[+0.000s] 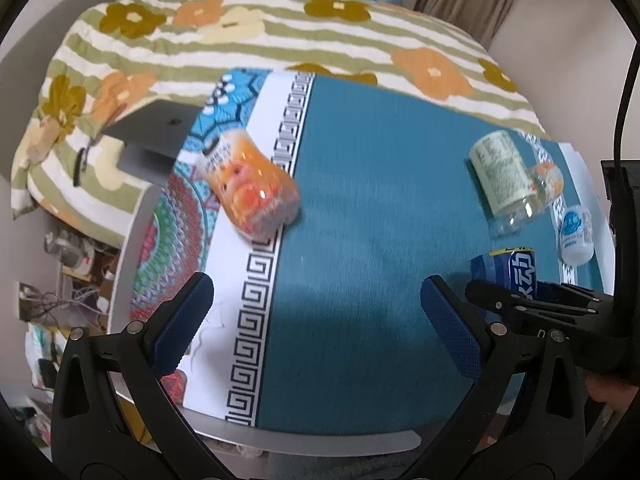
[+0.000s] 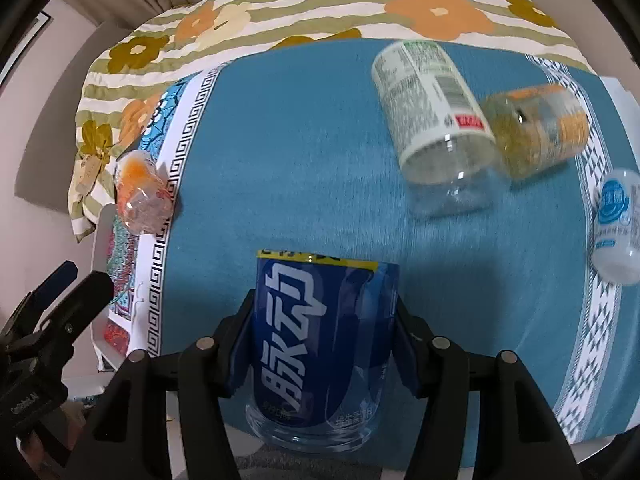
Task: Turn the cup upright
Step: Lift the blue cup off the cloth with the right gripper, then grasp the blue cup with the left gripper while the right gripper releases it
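My right gripper [image 2: 324, 320] is shut on a blue-labelled clear cup [image 2: 324, 340], its clear end toward the camera and its yellow-edged end pointing away, near the front of the teal tablecloth [image 2: 280, 160]. The same cup [image 1: 516, 272] and right gripper show at the right of the left wrist view. My left gripper [image 1: 316, 304] is open and empty above the cloth's front. An orange-labelled cup [image 1: 250, 192] lies on its side ahead-left of it, also seen in the right wrist view [image 2: 140, 196].
A green-labelled clear cup [image 2: 436, 120], a yellow-orange cup [image 2: 536, 132] and a white-blue cup [image 2: 616, 224] lie on their sides at the right. A grey laptop [image 1: 156, 140] overhangs the table's left. A flowered bedspread [image 1: 280, 32] lies behind.
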Available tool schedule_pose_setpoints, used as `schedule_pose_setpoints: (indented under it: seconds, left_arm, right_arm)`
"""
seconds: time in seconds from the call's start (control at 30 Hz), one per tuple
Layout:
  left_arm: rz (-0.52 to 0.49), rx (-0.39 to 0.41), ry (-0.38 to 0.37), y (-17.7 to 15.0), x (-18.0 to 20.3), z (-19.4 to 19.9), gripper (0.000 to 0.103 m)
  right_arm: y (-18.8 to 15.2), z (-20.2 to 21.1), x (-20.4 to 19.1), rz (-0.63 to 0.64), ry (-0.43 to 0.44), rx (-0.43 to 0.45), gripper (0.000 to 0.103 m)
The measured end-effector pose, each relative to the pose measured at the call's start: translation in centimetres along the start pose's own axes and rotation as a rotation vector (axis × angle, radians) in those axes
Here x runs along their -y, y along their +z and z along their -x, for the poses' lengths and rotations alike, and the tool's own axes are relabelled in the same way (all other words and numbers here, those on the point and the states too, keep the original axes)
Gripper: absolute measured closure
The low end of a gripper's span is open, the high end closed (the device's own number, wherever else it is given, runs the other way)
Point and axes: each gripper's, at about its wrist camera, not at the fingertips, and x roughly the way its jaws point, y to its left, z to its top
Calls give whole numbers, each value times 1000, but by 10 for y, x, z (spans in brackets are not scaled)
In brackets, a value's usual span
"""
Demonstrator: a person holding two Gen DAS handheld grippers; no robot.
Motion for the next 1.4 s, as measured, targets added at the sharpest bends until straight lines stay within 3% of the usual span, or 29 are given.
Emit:
schedule_pose_setpoints:
  seconds: [0.23, 0.53, 0.6, 0.67, 0.8, 0.9, 1.2, 1.4]
  left_arm:
    - [-29, -42, -12, -6, -3, -16, 0]
    - [-23, -38, -28, -2, -7, -16, 0]
    - [-16, -36, -29, -1, -9, -15, 0]
    - [-11, -32, -28, 0, -10, -14, 0]
    - [-3, -23, -21, 2, -10, -8, 0]
    - [0, -11, -10, 4, -8, 0, 0]
    - [-46, -15, -13, 16, 27, 20, 0]
    - [-131, -85, -49, 18, 76, 20, 0]
  right_arm:
    - [-10, -15, -4, 23, -50, 19, 48]
    - [-10, -19, 0, -12, -48, 26, 47]
    - [-9, -21, 0, -31, -40, 20, 41]
    - [-9, -19, 2, -46, -20, 26, 27]
    - [-10, -11, 2, -39, 6, 49, 22]
    - [-11, -2, 0, -22, 21, 69, 7]
    - [-19, 53, 14, 40, 42, 168, 6]
    - [-33, 85, 42, 147, -46, 252, 4]
